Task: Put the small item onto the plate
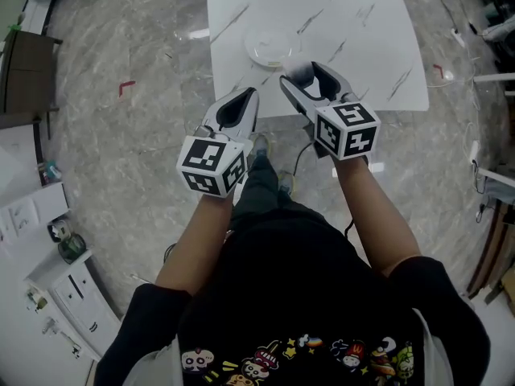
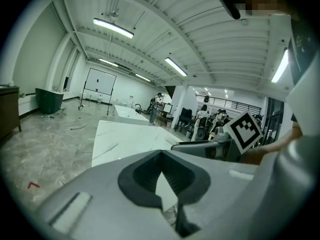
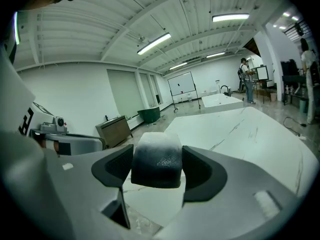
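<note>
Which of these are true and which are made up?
1. The right gripper holds the item. True.
2. The item lies on the plate. False: it sits between the right gripper's jaws, and the plate looks bare.
3. The left gripper is shut with nothing in it. True.
4. The plate is on the floor. False: it stands on the table.

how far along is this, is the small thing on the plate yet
Not yet. Done: the small item is off the table, clamped in the right hand-held gripper. In hand: it is held in the air near the table edge, short of the plate. Left: carry it over the plate, which looks empty, and release. The left hand-held gripper is shut on nothing.
</note>
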